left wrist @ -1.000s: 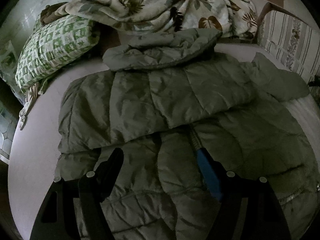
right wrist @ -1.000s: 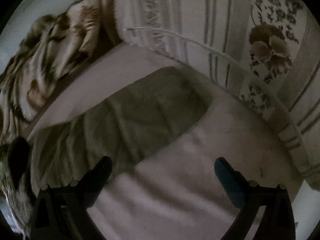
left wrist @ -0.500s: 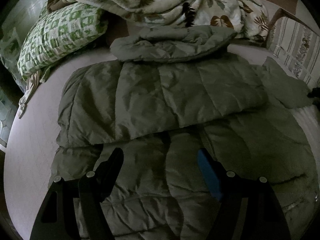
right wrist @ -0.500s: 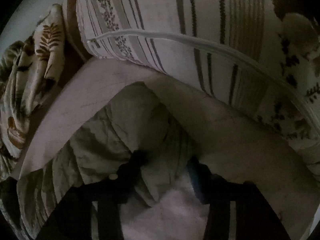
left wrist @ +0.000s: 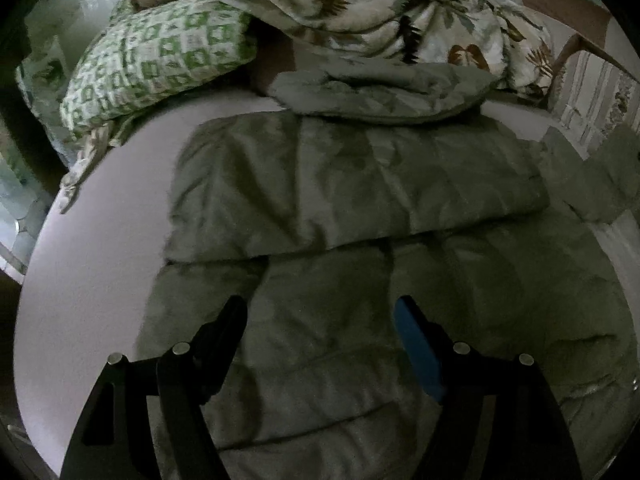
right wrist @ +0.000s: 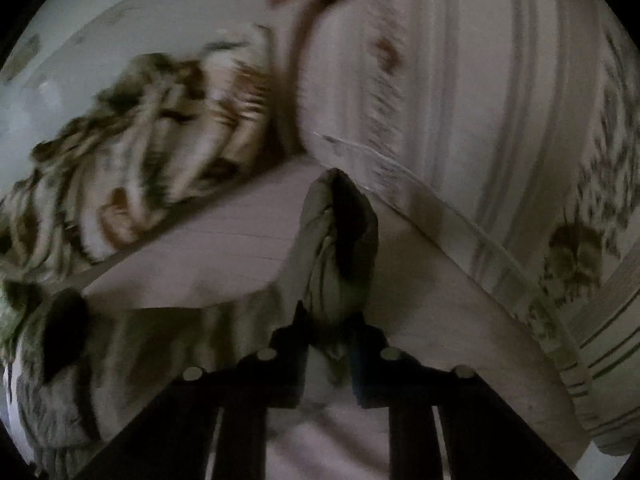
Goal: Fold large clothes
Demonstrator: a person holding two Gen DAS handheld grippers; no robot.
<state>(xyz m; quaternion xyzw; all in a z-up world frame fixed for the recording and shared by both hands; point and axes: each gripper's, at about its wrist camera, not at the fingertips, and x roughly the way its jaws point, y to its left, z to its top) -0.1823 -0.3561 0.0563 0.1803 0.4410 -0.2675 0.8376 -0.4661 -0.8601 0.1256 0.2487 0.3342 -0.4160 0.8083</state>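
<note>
A grey-green quilted jacket (left wrist: 352,184) lies spread on the pale bed sheet (left wrist: 96,264), one sleeve folded across its chest and its hood (left wrist: 380,92) at the far end. My left gripper (left wrist: 320,312) hovers open over the jacket's lower half, nothing pinched between its fingers. In the right wrist view the cuff of the other sleeve (right wrist: 340,240) sticks up between the fingers of my right gripper (right wrist: 332,320). Its jaws are closing and pinch the cuff, which is lifted off the sheet (right wrist: 224,252). That view is motion-blurred.
A green-and-white patterned pillow (left wrist: 160,64) and a crumpled leaf-print blanket (left wrist: 360,4) lie at the head of the bed. A striped floral cushion (right wrist: 480,120) stands close beside the lifted sleeve. A wooden chair back (left wrist: 568,12) shows at the far right.
My right gripper went from wide open over the flat sleeve to pinched on its cuff, then rose with it. The left gripper drifted slightly over the jacket, still open.
</note>
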